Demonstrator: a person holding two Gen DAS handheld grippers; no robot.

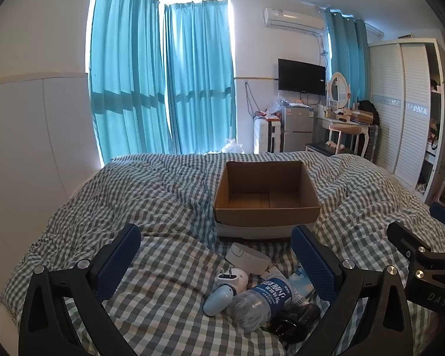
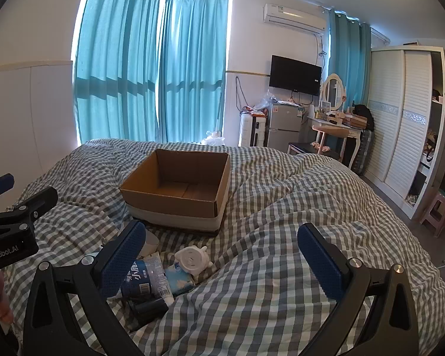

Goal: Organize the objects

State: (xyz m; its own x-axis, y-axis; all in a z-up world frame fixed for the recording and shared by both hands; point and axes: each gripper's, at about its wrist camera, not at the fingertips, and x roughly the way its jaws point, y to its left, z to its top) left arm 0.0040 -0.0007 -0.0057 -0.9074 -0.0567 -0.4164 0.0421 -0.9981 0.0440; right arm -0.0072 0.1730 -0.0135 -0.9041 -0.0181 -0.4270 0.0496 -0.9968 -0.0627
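Observation:
An open, empty cardboard box stands on the checked bed; it also shows in the right wrist view. In front of it lies a pile: a clear water bottle with a blue label, a pale blue oval case, a white round device, a white cylinder, a black object. The right wrist view shows the bottle, a white tube, a tissue pack and a white pig-shaped item. My left gripper is open above the pile. My right gripper is open, right of the pile.
The checked duvet is rumpled, with a ridge right of the pile. Teal curtains hang behind the bed. A wardrobe, dressing table, small fridge and pink stool stand at the right.

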